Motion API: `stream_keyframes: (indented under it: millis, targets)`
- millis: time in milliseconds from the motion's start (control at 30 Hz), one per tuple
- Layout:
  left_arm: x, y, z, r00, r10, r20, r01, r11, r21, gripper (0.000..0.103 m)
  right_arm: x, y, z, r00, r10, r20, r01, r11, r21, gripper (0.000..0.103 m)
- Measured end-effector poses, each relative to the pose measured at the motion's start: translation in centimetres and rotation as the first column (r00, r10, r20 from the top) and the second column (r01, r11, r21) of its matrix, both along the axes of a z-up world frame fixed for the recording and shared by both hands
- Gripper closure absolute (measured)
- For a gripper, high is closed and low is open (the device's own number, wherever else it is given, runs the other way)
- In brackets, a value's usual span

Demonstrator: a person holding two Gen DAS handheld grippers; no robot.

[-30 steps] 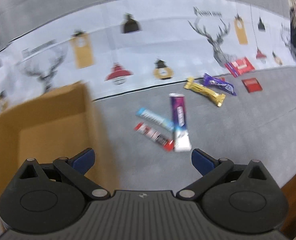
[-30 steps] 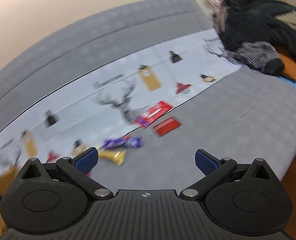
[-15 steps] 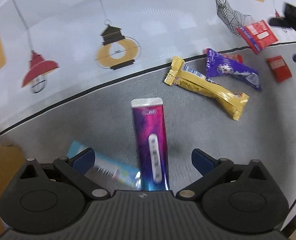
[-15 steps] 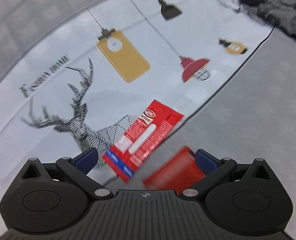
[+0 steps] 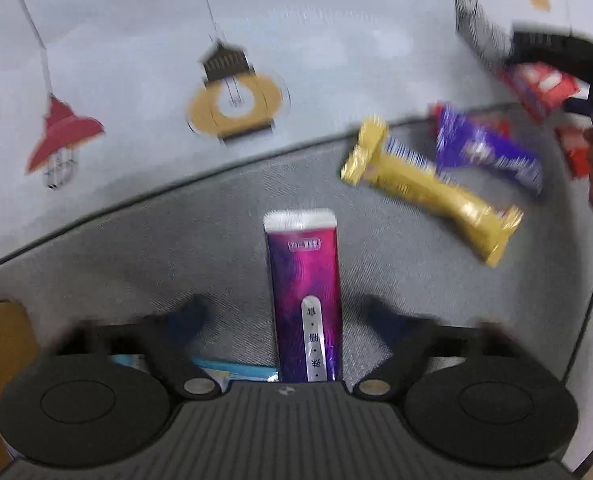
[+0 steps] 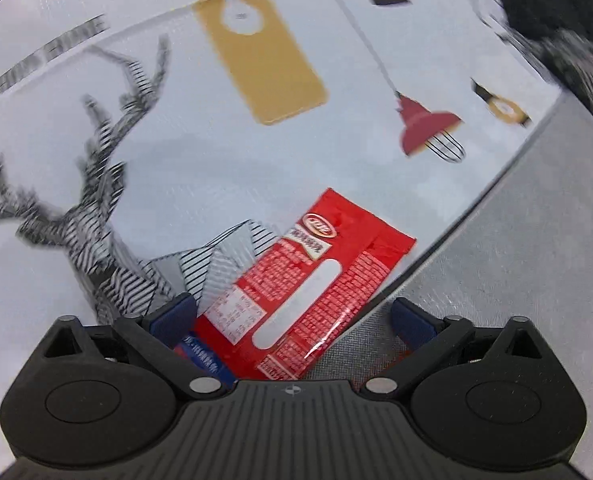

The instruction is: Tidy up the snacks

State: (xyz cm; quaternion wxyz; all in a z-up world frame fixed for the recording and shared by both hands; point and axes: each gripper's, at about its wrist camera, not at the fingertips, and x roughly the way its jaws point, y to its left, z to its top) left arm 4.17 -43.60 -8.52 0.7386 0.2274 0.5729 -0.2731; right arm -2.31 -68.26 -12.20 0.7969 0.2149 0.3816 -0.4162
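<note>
In the left wrist view my left gripper [image 5: 286,314] is open, its blurred fingers on either side of a purple-magenta snack stick [image 5: 303,300] lying on the grey bed. A light-blue packet [image 5: 236,372] lies under the left finger. A gold bar [image 5: 428,188] and a purple bar [image 5: 488,156] lie to the right. In the right wrist view my right gripper [image 6: 292,316] is open around a red snack packet [image 6: 316,292] on the printed sheet. That packet [image 5: 540,84] and the right gripper's dark body [image 5: 564,56] show at the far right of the left wrist view.
A cardboard box corner [image 5: 0,344] sits at the lower left. Small red packets [image 5: 574,148] lie by the purple bar. Dark clothing [image 6: 564,12] is piled at the upper right. The white sheet with deer and lamp prints [image 6: 96,200] borders the grey cover [image 6: 516,260].
Both grippers have moved down and forward from high above the bed. The left now straddles the purple stick and the right straddles the red packet. Both stay open.
</note>
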Motion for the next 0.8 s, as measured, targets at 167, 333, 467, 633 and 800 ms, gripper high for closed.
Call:
stream_keyframes:
  millis: [167,333,467,633,800]
  targets:
    - [0.3,1.1,1.7,1.000,0.021,0.018,-0.020,0.999,-0.039,0.081,-2.1,-0.1,2.0,0.998,0.013,0.066,-0.012,1.000,-0.017,0.092]
    - [-0.6,2.6,5.4,0.999,0.021,0.035,-0.017,0.992,-0.123,0.081,-4.6,0.6,4.5,0.988,0.037,0.149,-0.030,0.998,-0.047,0.095]
    - [-1.8,4.3,9.2,0.997,0.030,0.064,-0.017,0.980,-0.196,0.081,-7.7,2.2,7.1,0.971,0.012,0.240,-0.007,1.000,-0.020,0.095]
    - [-4.0,6.7,13.9,0.995,0.042,0.092,-0.016,0.963,-0.270,0.081,-12.1,5.8,10.5,0.952,0.038,0.303,-0.040,0.999,0.003,0.095]
    - [-7.2,10.5,18.4,0.993,0.057,0.102,-0.020,0.944,-0.328,0.081,-16.7,11.7,14.6,0.927,0.096,0.362,-0.095,0.995,-0.020,0.095]
